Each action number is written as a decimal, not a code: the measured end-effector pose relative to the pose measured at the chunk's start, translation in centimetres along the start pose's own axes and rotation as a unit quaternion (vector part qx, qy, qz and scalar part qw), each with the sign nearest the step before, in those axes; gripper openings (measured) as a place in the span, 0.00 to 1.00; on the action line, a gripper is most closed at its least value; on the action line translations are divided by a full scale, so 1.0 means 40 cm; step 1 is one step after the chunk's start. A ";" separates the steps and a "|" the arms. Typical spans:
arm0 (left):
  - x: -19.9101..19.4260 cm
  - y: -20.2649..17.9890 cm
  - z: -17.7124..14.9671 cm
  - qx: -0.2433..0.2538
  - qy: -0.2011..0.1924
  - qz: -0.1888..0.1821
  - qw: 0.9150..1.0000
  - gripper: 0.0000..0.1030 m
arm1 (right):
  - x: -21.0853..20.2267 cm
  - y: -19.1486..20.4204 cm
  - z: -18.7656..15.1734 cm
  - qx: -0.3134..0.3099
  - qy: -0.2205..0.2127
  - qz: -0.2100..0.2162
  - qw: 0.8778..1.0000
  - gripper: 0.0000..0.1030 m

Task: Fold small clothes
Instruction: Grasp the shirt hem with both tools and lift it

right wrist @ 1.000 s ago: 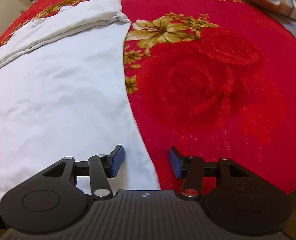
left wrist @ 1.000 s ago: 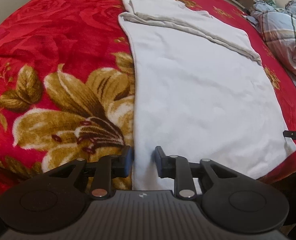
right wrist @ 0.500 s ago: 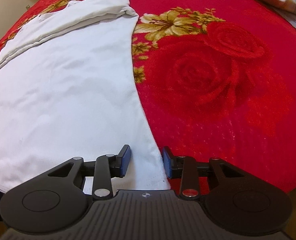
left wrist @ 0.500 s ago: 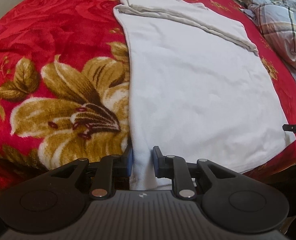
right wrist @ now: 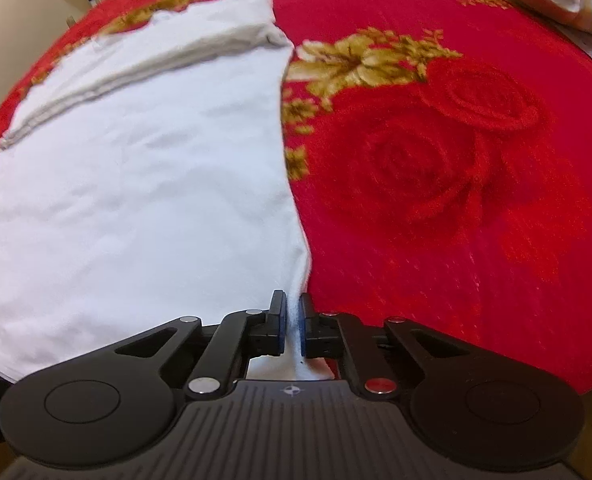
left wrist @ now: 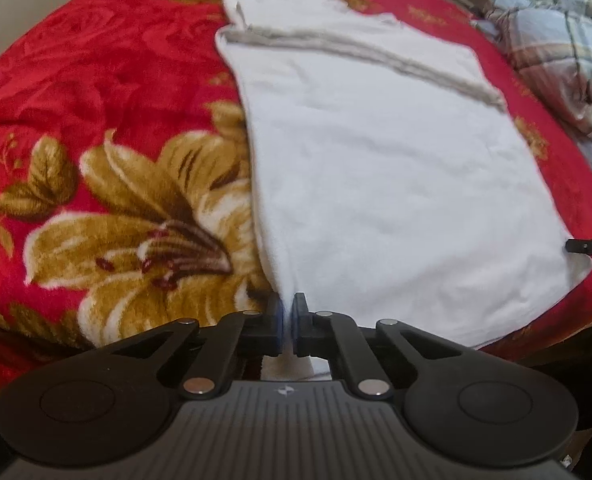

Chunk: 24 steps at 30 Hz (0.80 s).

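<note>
white shirt (left wrist: 396, 168) flat on a red blanket (left wrist: 96, 80), its long axis running from 6 toward 12 o'clock away from both claws. left gripper (left wrist: 287, 322) and right gripper (right wrist: 292, 320) each clamp 1 near corner; folded collar end lies at 12.
</note>
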State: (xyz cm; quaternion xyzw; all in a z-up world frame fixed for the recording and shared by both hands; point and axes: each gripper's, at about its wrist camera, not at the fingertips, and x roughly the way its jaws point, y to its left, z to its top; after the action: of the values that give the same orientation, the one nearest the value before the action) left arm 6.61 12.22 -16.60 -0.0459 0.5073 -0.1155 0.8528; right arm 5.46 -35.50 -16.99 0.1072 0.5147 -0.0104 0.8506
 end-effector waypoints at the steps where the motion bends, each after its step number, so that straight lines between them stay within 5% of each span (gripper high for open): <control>1: -0.015 -0.002 0.004 -0.001 -0.012 -0.007 1.000 0.04 | -0.012 -0.001 0.004 0.003 -0.012 0.009 1.000 0.05; 13: -0.352 0.042 0.070 -0.004 -0.179 -0.083 0.980 0.02 | -0.338 -0.025 0.069 0.039 -0.192 0.160 0.968 0.04; 19: -0.549 0.100 0.045 -0.032 -0.217 -0.132 0.967 0.03 | -0.520 -0.049 0.011 0.045 -0.246 0.211 0.945 0.04; 24: -0.510 0.143 0.127 -0.053 -0.199 -0.117 0.972 0.01 | -0.526 -0.054 0.058 0.057 -0.247 0.217 0.943 0.00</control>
State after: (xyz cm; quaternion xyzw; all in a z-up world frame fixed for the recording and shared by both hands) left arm 2.55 22.55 2.17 -0.1726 0.3243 -0.1761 0.9132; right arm -2.66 -40.01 2.17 0.2586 0.2512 0.1187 0.9252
